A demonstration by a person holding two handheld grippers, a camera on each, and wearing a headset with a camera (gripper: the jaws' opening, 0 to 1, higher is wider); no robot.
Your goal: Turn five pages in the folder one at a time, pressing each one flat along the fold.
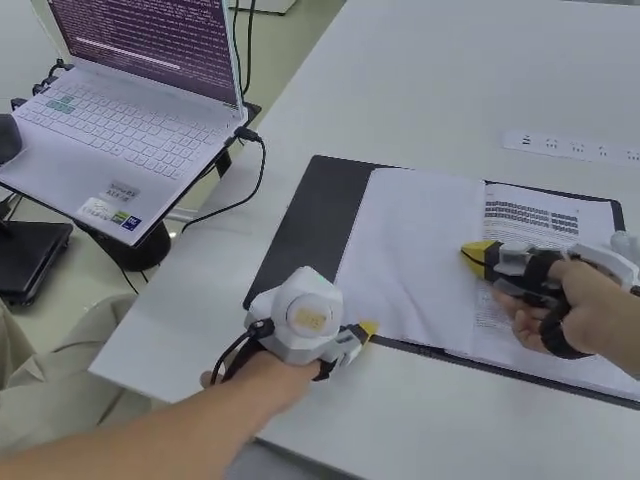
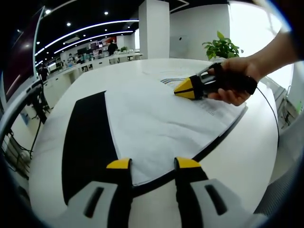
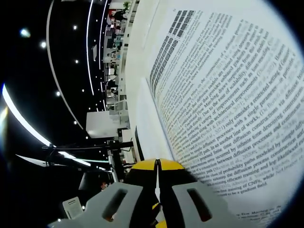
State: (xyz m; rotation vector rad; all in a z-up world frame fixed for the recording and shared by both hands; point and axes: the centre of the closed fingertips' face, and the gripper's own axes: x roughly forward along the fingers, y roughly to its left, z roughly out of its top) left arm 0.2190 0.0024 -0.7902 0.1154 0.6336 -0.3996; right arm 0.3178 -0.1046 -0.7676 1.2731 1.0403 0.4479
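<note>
On the desk [image 1: 450,80], an open folder [image 1: 310,220]. Left of it and farther back, a laptop [image 1: 130,110]; behind it to the right, a power strip [image 1: 570,147]. At the folder's near edge, the left hand-held gripper [image 1: 365,330]; on the right-hand page [image 1: 540,225], just beside the fold, the right hand-held gripper [image 1: 478,255].

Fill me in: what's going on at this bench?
A person works an open folder on a white table with a gripper in each hand. The right gripper, jaws shut, has its tips at the printed page near the fold, beside a blank page. The left gripper sits at the folder's near edge, jaws open, gripping nothing. A laptop stands to the left.
</note>
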